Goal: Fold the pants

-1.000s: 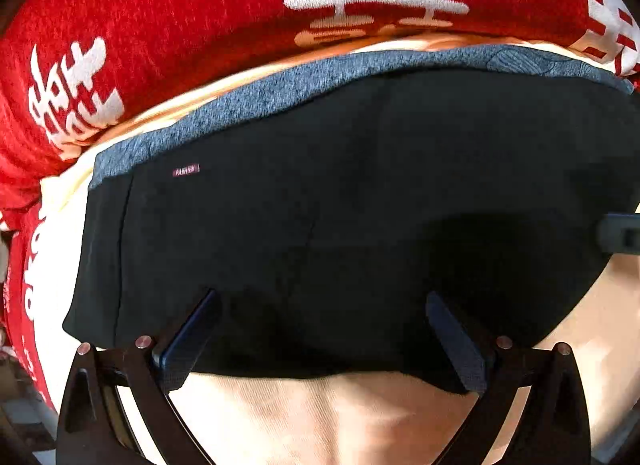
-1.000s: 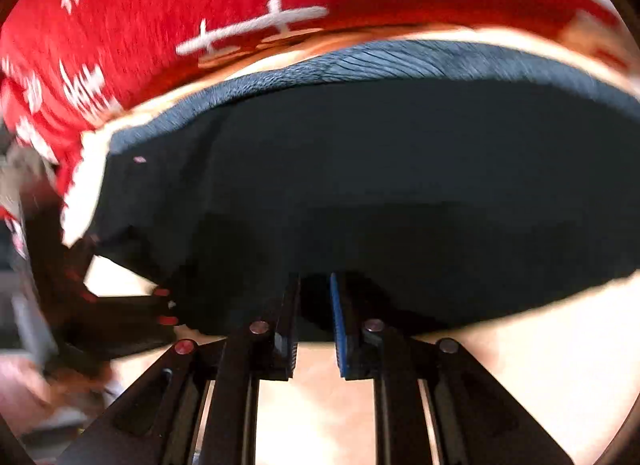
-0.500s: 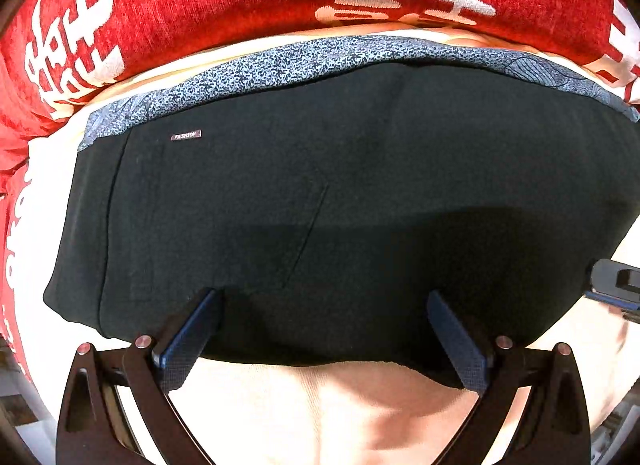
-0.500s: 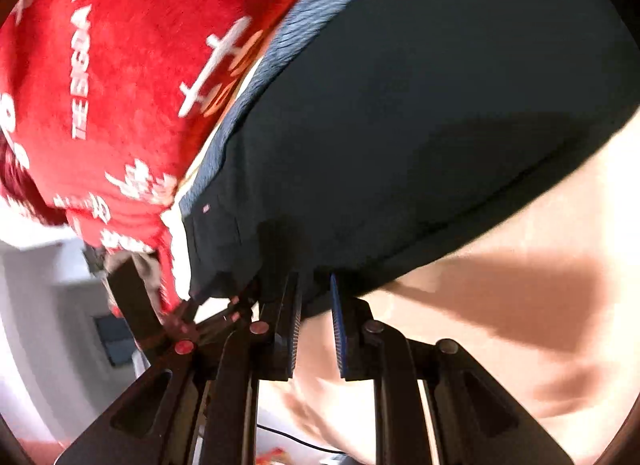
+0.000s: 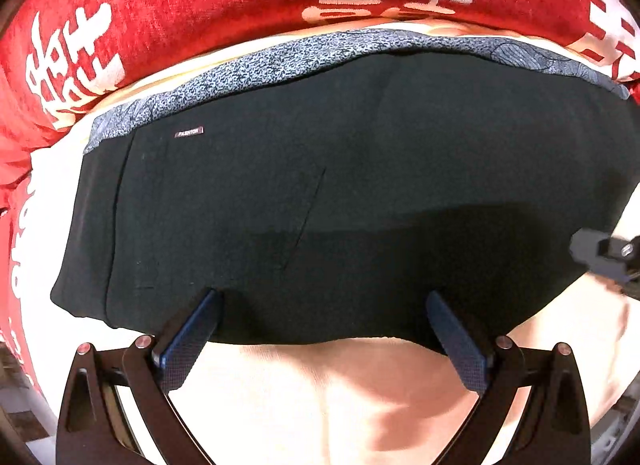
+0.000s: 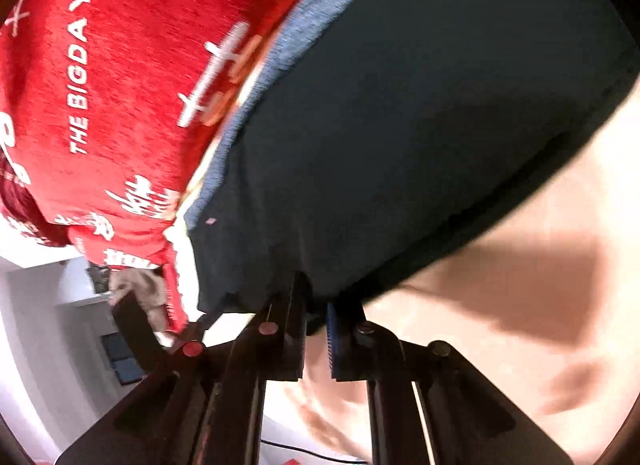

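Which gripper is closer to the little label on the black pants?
Left. The left gripper hangs open over the pants below the label; the right gripper pinches their near edge, farther off.

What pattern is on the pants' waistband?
The waistband is speckled blue-grey, clearest in the left wrist view.

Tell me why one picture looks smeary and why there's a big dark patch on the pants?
Right wrist view: motion blur smears the white print on the red blanket. Left wrist view: sharp; a shadow darkens the near half of the black pants, and the fisheye lens bows the grey waistband.
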